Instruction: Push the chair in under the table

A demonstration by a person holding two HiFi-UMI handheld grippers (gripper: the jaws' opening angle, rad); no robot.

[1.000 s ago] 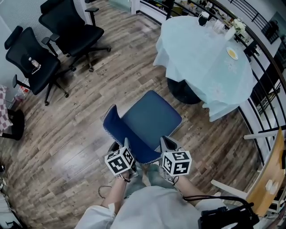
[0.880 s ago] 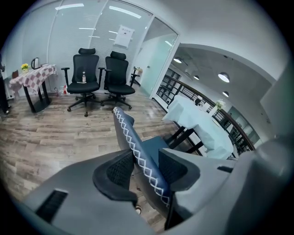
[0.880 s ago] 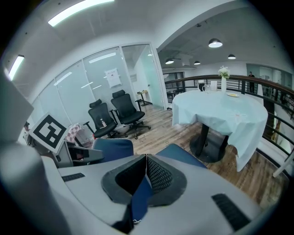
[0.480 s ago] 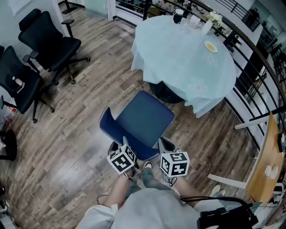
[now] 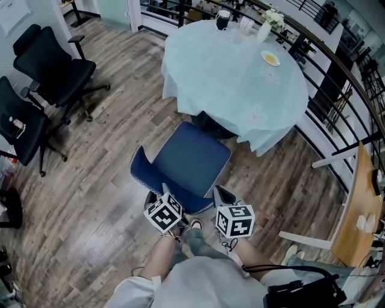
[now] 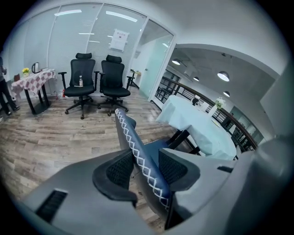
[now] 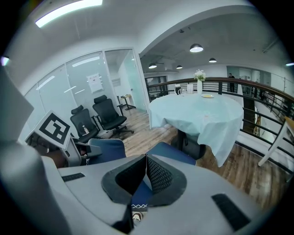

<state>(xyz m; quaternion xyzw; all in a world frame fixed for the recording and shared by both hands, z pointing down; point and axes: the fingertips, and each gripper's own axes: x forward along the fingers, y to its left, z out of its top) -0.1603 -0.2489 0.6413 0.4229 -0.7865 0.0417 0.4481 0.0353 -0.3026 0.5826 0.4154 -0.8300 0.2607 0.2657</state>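
Note:
The blue upholstered chair (image 5: 191,159) stands on the wood floor, its seat front at the hem of the pale blue cloth on the round table (image 5: 234,72). Its backrest, edged with white cross stitching (image 6: 138,151), faces me. My left gripper (image 5: 165,192) is shut on the backrest's top edge at the left, and the pads (image 6: 120,169) press on both sides of it. My right gripper (image 5: 221,195) grips the same edge at the right. In the right gripper view its jaws (image 7: 146,176) stand nearly together with blue fabric (image 7: 138,195) pinched between them.
The table's dark pedestal (image 5: 213,125) shows under the cloth just beyond the chair. A plate (image 5: 270,58), a vase (image 5: 264,27) and a cup (image 5: 223,18) sit on the table. Two black office chairs (image 5: 54,60) stand far left. A black railing (image 5: 343,78) and wooden furniture (image 5: 361,204) line the right.
The chair, held by both grippers, has slid toward the round table. The table now sits closer, and the seat front meets the cloth's hem.

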